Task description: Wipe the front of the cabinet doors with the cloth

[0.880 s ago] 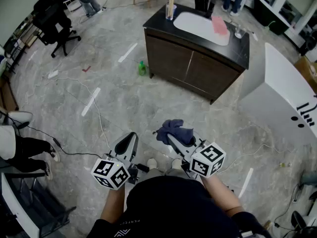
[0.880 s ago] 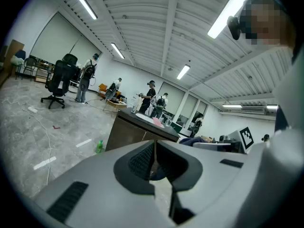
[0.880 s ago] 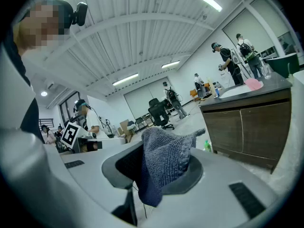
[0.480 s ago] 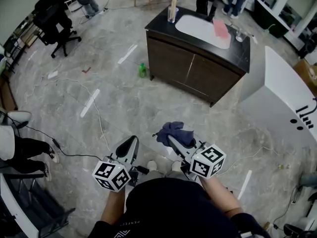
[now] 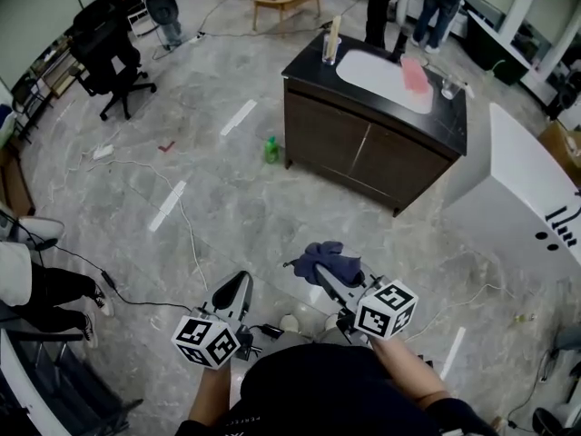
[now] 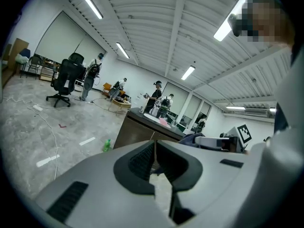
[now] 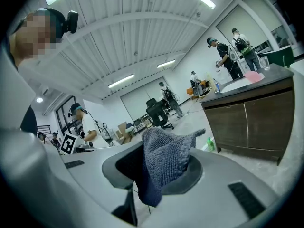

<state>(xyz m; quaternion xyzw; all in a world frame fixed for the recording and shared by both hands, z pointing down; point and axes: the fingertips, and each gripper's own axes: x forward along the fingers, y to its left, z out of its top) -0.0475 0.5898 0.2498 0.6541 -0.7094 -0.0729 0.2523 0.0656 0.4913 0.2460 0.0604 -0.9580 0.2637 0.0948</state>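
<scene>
Well back from the cabinet [image 5: 363, 157], forward-pointing right tongs [image 5: 320, 269] pinch the cloth [image 5: 330, 258]; left tongs [image 5: 238, 285] closed, empty.

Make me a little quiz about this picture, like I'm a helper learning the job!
1. The right claw grips: A a bottle, B a blue cloth, C nothing.
2. Fill in: the bottle on the floor beside the cabinet is coloured ____.
3. True or false: the cloth is touching the cabinet doors.
Key: 1 B; 2 green; 3 false.
</scene>
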